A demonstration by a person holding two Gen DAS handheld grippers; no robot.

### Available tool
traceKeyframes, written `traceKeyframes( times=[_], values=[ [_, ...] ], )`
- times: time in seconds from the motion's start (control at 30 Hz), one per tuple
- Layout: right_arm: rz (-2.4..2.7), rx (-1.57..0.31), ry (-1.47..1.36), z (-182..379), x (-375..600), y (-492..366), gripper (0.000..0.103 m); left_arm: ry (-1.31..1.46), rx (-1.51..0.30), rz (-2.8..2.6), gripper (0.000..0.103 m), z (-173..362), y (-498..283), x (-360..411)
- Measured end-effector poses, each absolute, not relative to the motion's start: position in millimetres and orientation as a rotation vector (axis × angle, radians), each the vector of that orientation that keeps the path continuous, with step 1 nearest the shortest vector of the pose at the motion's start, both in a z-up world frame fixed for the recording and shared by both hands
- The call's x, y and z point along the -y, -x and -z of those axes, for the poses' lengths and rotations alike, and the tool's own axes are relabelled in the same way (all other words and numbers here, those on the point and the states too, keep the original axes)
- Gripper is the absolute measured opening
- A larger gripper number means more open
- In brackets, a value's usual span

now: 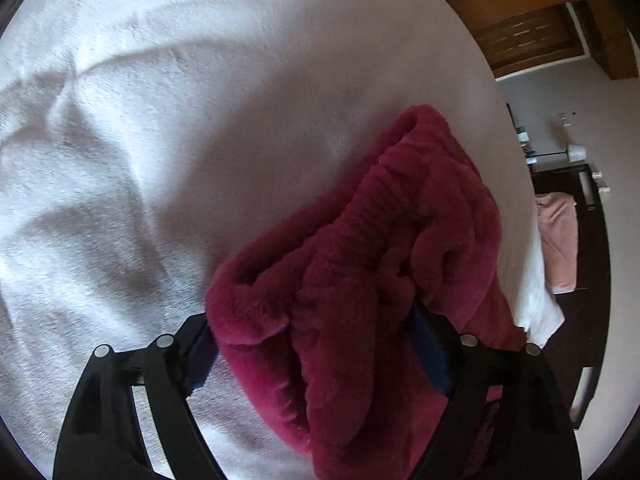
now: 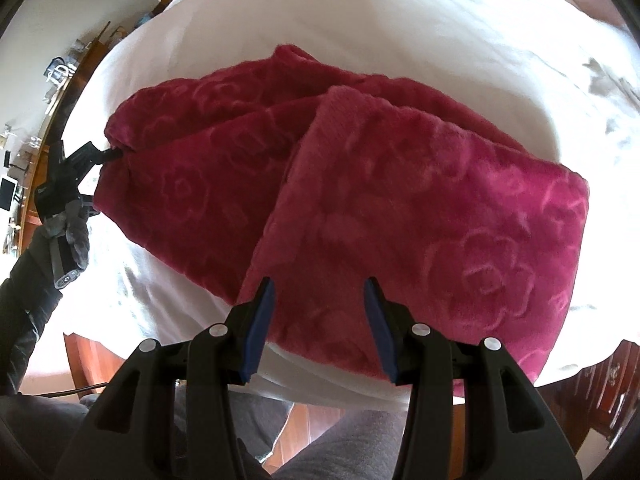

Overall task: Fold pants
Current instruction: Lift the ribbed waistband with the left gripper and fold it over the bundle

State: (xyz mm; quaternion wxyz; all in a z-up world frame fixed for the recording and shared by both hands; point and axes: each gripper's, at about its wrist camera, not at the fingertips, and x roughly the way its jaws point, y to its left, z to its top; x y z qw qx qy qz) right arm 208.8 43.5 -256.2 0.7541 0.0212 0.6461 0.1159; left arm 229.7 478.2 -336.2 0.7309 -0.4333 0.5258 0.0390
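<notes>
The crimson plush pants point(image 2: 360, 168) with an embossed rose pattern lie folded over on the white bed point(image 2: 400, 12). In the right wrist view my right gripper point(image 2: 319, 322) is open and empty, its blue pads point(image 2: 260, 328) just above the near edge of the top fold. My left gripper point(image 2: 106, 156) shows at the pants' left end, its jaws around the fabric. In the left wrist view the pants point(image 1: 360, 260) fill the space between the left gripper's point(image 1: 312, 344) widely spread fingers and bunch up over them.
The white blanket point(image 1: 160, 140) covers the bed, with wrinkles at left. A dark cabinet with a pink cloth point(image 1: 558, 240) stands beyond the bed's right edge. A wooden shelf with small items point(image 2: 56, 80) runs along the wall. The person's legs point(image 2: 320, 452) are below.
</notes>
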Motion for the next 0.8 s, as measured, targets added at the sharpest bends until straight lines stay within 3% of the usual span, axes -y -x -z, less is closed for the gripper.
traceKeyframes(
  times=[0.13,0.23,0.53,0.8],
  values=[
    [-0.246,-1.424,-0.048,258.5,-42.3,-206.4,0.047,1.001,-1.149,-0.057,0.041,335.0,-230.8,-479.9],
    [-0.252,-1.421,-0.045,258.8,-43.9,-208.5,0.047,0.993,-1.136,-0.04,0.033,322.2,-225.7,-477.7],
    [-0.287,-1.381,-0.046,255.0,-34.1,-210.2,0.047,0.943,-1.053,0.003,0.03,265.0,-212.6,-457.0],
    [-0.29,-1.333,-0.117,247.0,7.8,-192.6,0.047,0.85,-0.978,0.089,0.03,193.1,-213.1,-393.9]
  ],
)
